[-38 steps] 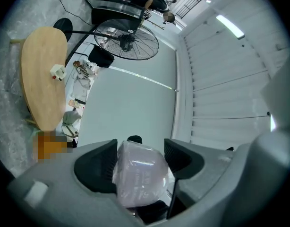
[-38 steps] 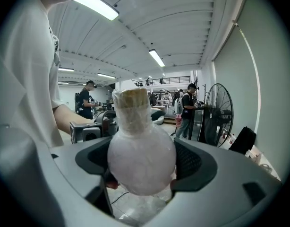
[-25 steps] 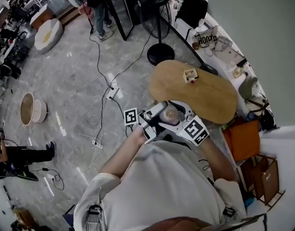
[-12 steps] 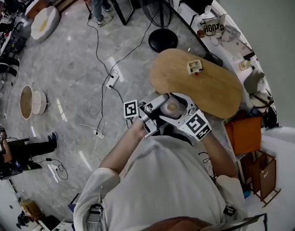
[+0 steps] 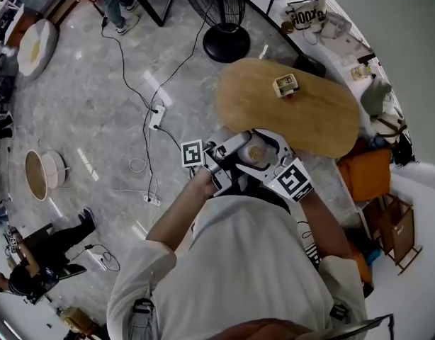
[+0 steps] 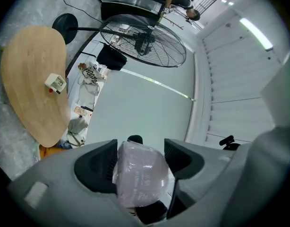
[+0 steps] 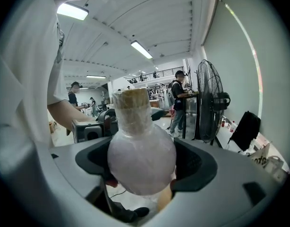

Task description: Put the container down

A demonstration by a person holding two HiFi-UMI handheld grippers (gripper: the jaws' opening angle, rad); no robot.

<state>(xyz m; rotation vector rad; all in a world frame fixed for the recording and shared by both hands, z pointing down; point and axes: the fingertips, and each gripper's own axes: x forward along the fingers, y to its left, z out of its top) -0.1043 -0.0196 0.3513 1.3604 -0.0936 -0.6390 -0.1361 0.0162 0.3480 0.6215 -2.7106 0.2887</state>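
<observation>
Container (image 5: 254, 154) was up at chest level, pinched from both sides. Left gripper (image 6: 139, 162) had its jaws clamped on the wrapped bulb. Right gripper (image 7: 145, 163) was clamped on the same bulb from the opposite side, w/ the cork (image 7: 131, 97) sticking up clear of its jaws. From the head view the cork end faced the camera, so long axis was roughly upright. That's good for a straight set-down.

Key relation: the table (image 5: 313, 122) lay ahead of the grippers and a bit to the right. In the head view the container sat about at its near rim. Height over the top couldn't be told. Small box (image 5: 285, 85) stood further in, well apart from the container, so no conflict. Neither arm was nearer, since both shared the load. My read: push fwd over the wood, then lower.

Vs 1 s ago: grip was unchanged, both grippers on the bulb. The table had swung more squarely in front.
</observation>
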